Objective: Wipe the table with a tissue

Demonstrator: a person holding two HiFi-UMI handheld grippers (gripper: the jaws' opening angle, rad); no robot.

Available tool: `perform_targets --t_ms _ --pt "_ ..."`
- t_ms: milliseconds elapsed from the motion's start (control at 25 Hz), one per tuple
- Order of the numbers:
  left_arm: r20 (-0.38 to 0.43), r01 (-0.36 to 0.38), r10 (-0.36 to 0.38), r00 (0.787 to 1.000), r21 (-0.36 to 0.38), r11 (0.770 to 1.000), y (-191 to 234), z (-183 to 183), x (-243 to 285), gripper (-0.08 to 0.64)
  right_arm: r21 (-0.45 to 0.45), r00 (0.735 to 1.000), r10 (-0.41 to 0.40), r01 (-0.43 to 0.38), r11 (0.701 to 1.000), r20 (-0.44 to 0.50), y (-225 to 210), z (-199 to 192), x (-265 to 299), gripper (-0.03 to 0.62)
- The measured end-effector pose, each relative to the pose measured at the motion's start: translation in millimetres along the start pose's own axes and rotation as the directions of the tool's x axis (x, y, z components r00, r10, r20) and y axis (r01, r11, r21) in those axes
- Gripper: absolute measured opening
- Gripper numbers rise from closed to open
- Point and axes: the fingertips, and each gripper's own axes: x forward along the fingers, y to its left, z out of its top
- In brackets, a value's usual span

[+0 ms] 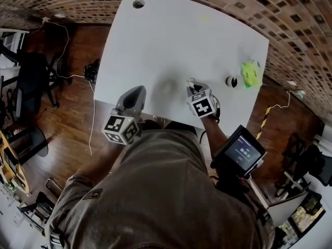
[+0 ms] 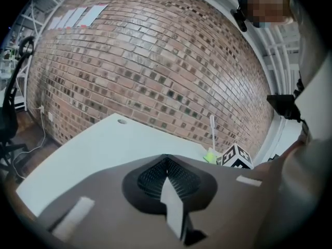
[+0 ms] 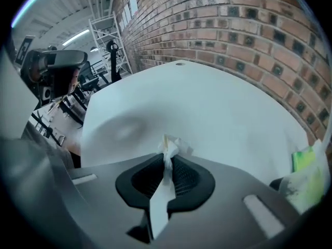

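The right gripper view is showing what the head view barely gives. The right gripper is pinching a crumpled white tissue between its pressed-together jaws, and the wad is poking out past the tips over the white table. Whether the tissue is touching the top cannot be told.

The left gripper view is showing the left gripper with its jaws pressed together on nothing, pointing across the table toward the brick wall.

Only the head view is laying out the whole top. The left gripper is hanging at the near edge toward the left. The right one is sitting a little farther in, toward the right. A green packet and a small black-and-white round object are lying just beside each other by the right edge, near the right gripper. A cable hole is sitting at the far left corner. From the grippers, broad white surface is stretching away to the far edge.
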Motion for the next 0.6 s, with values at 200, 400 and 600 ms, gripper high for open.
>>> perform_targets --t_ms 200,400,600 --pt "0.031 0.005 -0.004 0.999 -0.009 1.0 1.8 0.5 -18.6 0.002 -0.075 0.99 0.142 -0.141 0.987 0.007 74.3 9.7 8.7 0.04" --pt "0.037 0.034 -0.033 0.999 -0.009 0.999 6.1 -3.3 -32.6 0.002 -0.043 0.982 0.152 -0.148 0.988 0.11 101.4 20.9 -3.3 0.04" --pt "0.048 0.107 -0.106 0.993 -0.011 0.994 -9.8 -8.5 -34.9 0.002 0.073 0.954 0.085 -0.111 0.991 0.289 98.9 34.2 -52.2 0.04"
